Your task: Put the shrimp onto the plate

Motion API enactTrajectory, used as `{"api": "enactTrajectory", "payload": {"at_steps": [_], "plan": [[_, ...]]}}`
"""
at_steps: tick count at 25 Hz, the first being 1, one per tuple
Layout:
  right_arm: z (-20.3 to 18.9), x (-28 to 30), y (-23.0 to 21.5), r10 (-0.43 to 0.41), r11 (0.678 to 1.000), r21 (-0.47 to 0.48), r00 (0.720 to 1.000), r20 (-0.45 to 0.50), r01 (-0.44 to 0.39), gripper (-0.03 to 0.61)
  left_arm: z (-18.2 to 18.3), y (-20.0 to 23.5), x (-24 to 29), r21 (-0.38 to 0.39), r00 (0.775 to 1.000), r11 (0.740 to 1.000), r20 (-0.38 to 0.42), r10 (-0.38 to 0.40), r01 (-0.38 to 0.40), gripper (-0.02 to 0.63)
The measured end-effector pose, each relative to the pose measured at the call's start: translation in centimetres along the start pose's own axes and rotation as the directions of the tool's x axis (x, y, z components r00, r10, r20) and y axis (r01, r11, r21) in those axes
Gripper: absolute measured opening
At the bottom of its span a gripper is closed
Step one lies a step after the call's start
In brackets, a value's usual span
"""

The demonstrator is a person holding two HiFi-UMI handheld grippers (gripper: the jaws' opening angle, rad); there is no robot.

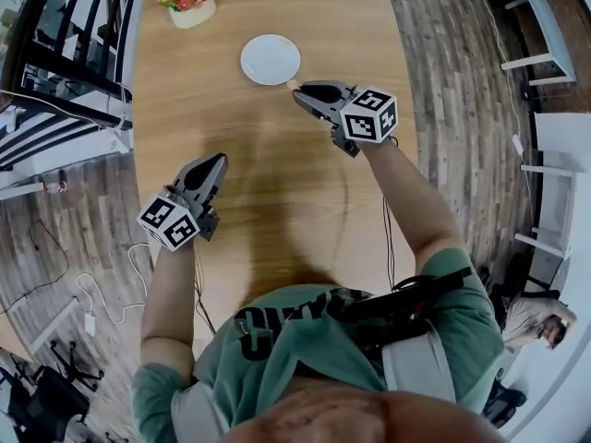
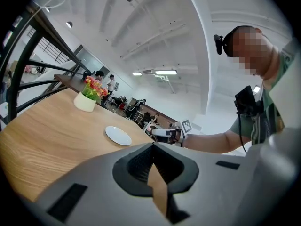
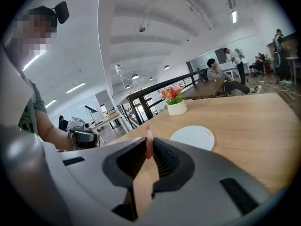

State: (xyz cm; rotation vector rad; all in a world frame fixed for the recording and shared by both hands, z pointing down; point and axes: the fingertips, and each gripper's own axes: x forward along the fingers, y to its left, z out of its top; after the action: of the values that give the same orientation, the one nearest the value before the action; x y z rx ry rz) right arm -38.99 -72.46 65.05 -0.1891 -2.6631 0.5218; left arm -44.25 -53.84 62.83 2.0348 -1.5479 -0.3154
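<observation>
Right tool [image 1: 300, 89] pinched narrow on the shrimp [image 3: 148, 144], just beside the plate [image 1: 271, 59], over the counter [image 1: 277, 192]. Pickup done; plate bare, so placing and release remain. Left tool [image 1: 218, 161] closed, empty, well back from plate.

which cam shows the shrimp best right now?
Right gripper view: the shrimp sits pink and close, clamped in the right gripper, with the plate beyond. Head view shows only its tip poking out near the plate. Left gripper view: too small to make out.
</observation>
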Motion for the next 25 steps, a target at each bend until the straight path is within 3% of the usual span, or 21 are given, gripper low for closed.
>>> {"api": "enactTrajectory", "payload": {"at_steps": [7,25], "plan": [[-1.1,3.0,-3.8,-0.013,1.0,-0.029,0.998,-0.059,0.011,0.049,-0.9,1.8,4.0,0.004,0.999,0.999,-0.012,-0.047,0.047,-0.006],[-0.8,9.7,-10.8,-0.082,0.98,-0.193,0.982,-0.168,0.048,0.049,-0.4,4.7,7.1,0.055,0.999,0.998,0.002,-0.032,0.032,-0.005]]}}
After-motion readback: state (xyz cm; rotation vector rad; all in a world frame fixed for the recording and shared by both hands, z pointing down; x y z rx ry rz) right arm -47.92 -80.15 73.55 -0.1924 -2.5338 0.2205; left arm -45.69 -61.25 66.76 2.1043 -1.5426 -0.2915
